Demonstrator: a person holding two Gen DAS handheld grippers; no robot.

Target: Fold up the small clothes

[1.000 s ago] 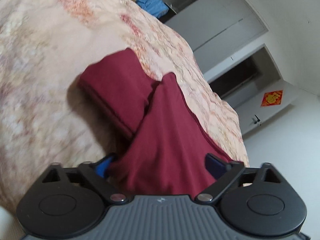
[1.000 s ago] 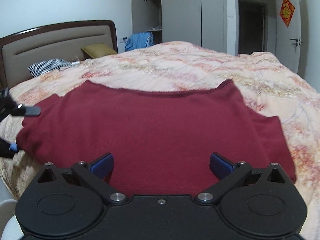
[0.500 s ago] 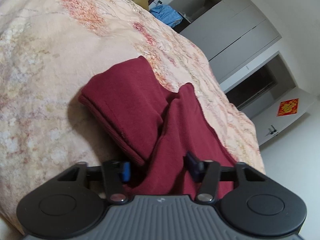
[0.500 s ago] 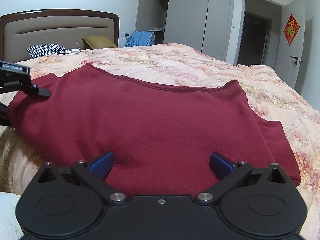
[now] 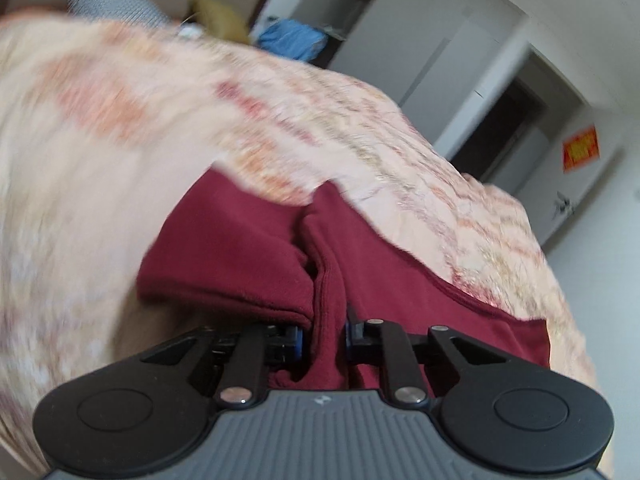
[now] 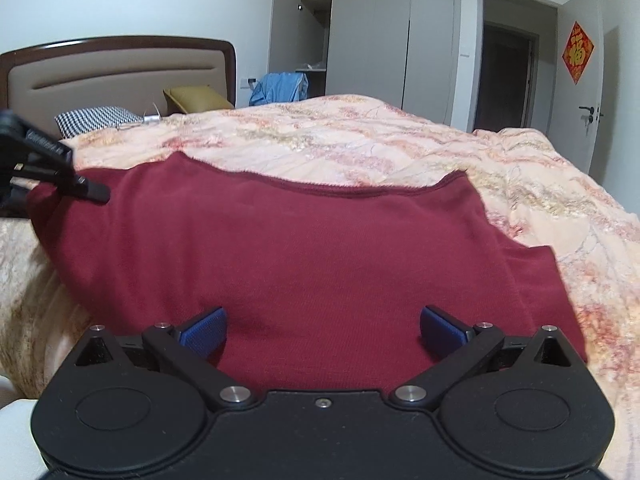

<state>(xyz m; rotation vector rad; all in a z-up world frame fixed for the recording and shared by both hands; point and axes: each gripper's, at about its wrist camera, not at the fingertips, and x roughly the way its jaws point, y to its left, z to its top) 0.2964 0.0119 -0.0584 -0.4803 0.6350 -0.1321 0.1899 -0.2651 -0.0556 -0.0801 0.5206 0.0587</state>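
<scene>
Your left gripper (image 5: 323, 338), jaws just closed, pinches a ridge of the maroon garment (image 6: 320, 264) at its left edge; the garment lies flat on the bed (image 6: 400, 144), long axis running left to right, so you carry that edge rightward toward your right gripper (image 6: 322, 330), whose jaws stand wide and empty over the near hem

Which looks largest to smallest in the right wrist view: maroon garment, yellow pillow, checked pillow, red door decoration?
1. maroon garment
2. checked pillow and yellow pillow, alike
3. red door decoration, though farthest away
</scene>
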